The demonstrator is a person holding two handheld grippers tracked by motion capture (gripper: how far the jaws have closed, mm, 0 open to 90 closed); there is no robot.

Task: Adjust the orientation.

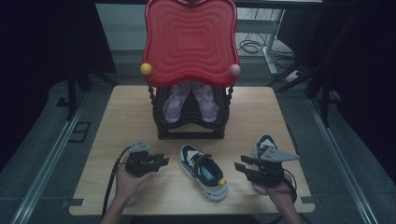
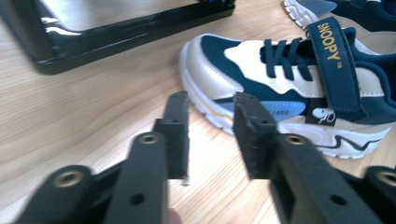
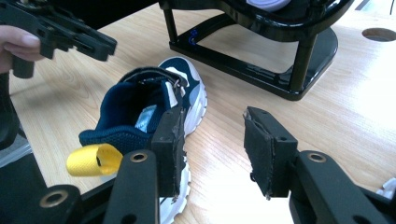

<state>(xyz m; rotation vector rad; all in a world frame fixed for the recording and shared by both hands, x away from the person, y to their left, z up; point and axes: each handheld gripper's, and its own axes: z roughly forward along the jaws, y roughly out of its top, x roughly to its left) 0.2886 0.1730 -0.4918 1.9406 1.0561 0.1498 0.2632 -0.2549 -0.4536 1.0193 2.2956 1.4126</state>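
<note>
A navy-and-white shoe [image 1: 204, 171] lies on the table [image 1: 116, 116] between the left gripper [image 1: 161, 160] and right gripper [image 1: 239, 167] — both jaws parted, holding nothing. Best to grip heel and toe together — square and level — before lifting toward the rack [image 1: 191, 126].

Two black handheld grippers, the left gripper [image 1: 161, 161] and right gripper [image 1: 238, 166], carry grey three-cornered top plates, brass-ringed screw holes, worn jaw pads and trailing black cables.
</note>
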